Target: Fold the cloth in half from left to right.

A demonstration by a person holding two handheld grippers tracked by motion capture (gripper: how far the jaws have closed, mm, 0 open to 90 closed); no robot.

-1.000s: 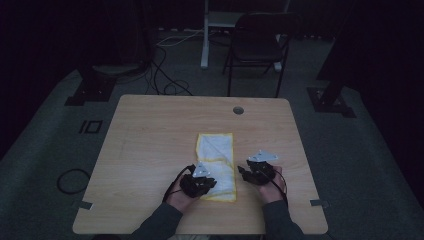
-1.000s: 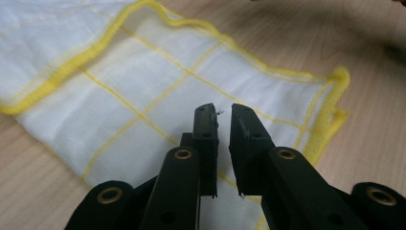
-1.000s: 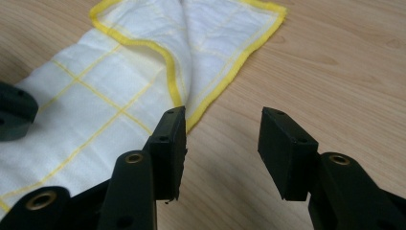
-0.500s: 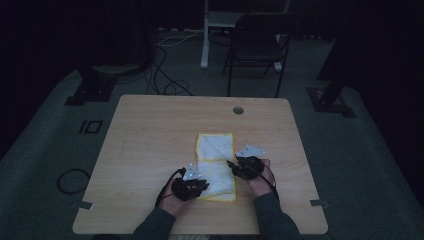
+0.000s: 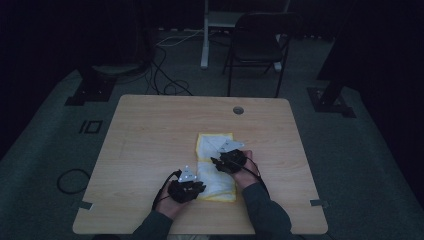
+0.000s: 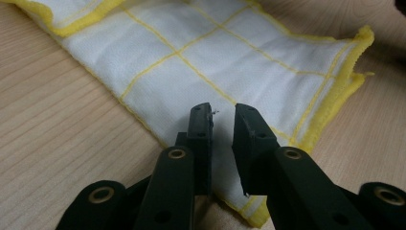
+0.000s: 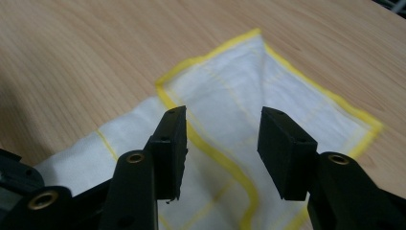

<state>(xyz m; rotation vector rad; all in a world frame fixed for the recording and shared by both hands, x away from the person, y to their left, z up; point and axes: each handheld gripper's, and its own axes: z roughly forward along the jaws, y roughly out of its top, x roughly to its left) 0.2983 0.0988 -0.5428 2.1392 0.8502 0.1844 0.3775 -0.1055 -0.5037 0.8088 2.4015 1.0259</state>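
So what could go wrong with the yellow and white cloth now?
The left gripper has only a narrow gap over the cloth, so it might pinch just one layer and the fold could slide apart. The right gripper hangs open over the folded-over yellow edge; if it closes beside that edge, it may bunch the cloth instead of lifting it.

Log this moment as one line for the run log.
work: folding cloth | left gripper: open, narrow gap, over cloth's near edge | right gripper: open, above folded yellow-edged layer | table: wood
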